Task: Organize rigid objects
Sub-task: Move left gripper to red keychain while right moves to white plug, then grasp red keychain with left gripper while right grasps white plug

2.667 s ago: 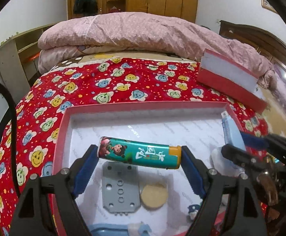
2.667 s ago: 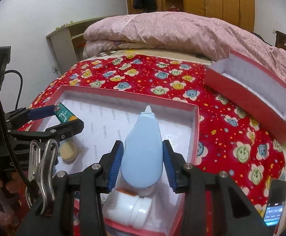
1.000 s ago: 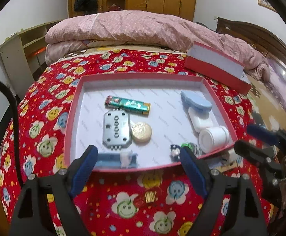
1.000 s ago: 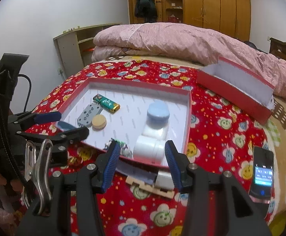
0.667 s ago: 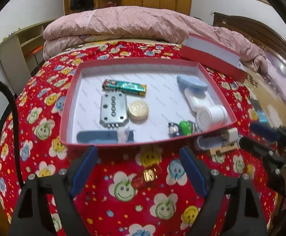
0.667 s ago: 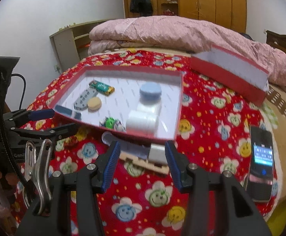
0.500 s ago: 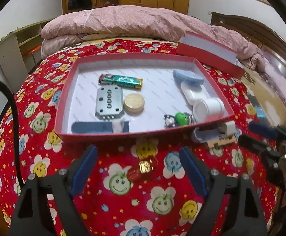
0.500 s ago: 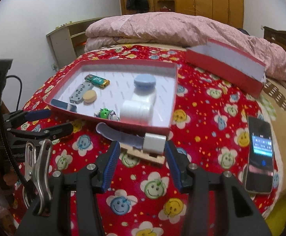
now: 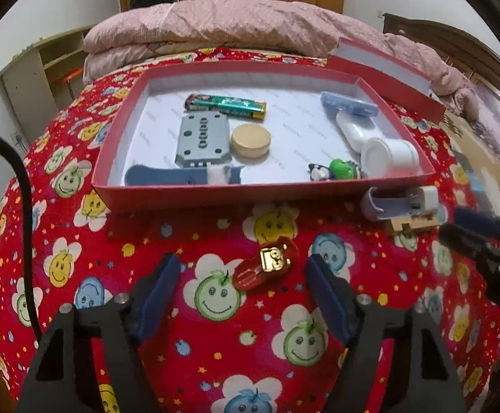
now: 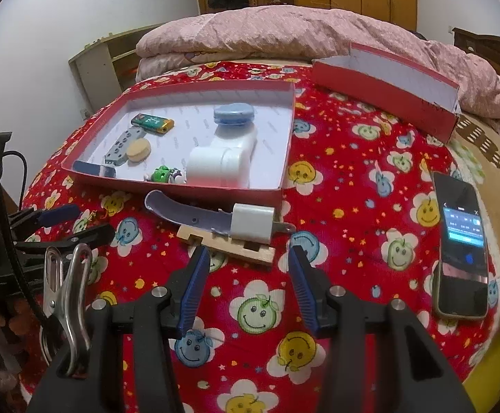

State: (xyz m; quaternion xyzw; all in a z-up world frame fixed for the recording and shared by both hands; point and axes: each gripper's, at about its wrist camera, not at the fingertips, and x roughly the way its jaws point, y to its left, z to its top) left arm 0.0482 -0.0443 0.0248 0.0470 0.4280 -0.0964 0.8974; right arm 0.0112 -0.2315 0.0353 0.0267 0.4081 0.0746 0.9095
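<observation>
A red box on the bedspread holds a green lighter, a grey plate, a wooden disc, a blue case and a white bottle. My left gripper is open, its fingers either side of a red toy car lying in front of the box. My right gripper is open just short of a wooden block, a white charger plug and a lilac knife-shaped piece.
A red box lid stands at the back right. A phone lies on the bedspread to the right. A pink quilt is piled behind. A shelf unit stands left of the bed.
Both grippers let go of the lighter and the blue case in the box, pulled back out of it and came down toward the loose things in front of it.
</observation>
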